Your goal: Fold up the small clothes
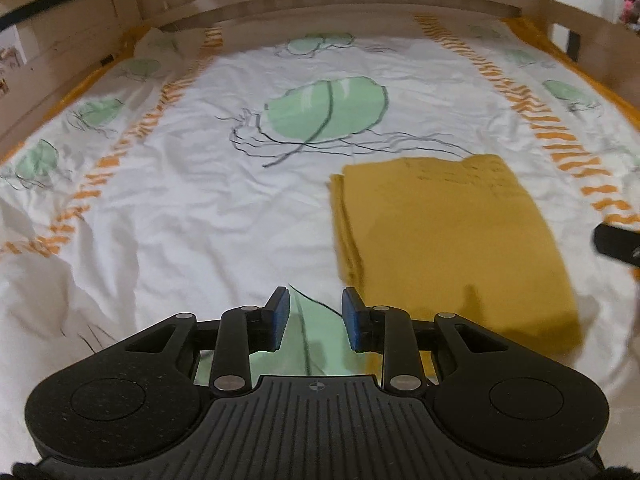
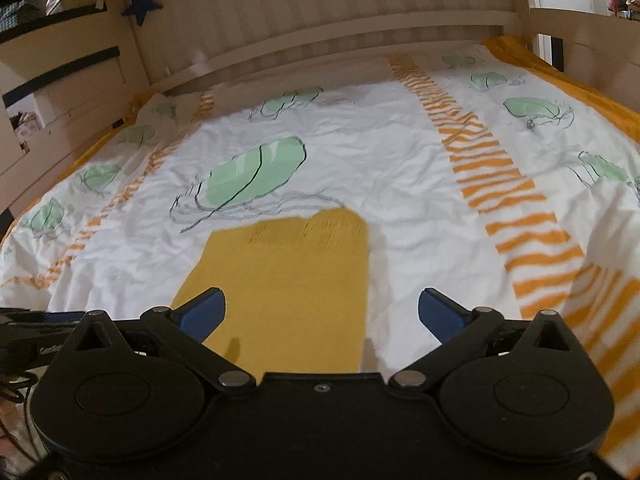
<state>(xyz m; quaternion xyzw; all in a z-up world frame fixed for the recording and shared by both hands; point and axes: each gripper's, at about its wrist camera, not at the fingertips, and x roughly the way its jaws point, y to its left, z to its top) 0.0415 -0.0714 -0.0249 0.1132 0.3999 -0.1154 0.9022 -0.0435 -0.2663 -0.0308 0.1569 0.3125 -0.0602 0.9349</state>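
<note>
Both wrist cameras are looking forward and down over the bed (image 1: 200,208), sharing the mustard folded cloth (image 1: 448,240) and headboard (image 2: 320,12).

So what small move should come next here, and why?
Probably draw both grippers back. The cloth already lies folded flat on the bed, its layered edge showing in the left view. The left gripper and right gripper are open and hold nothing.
</note>
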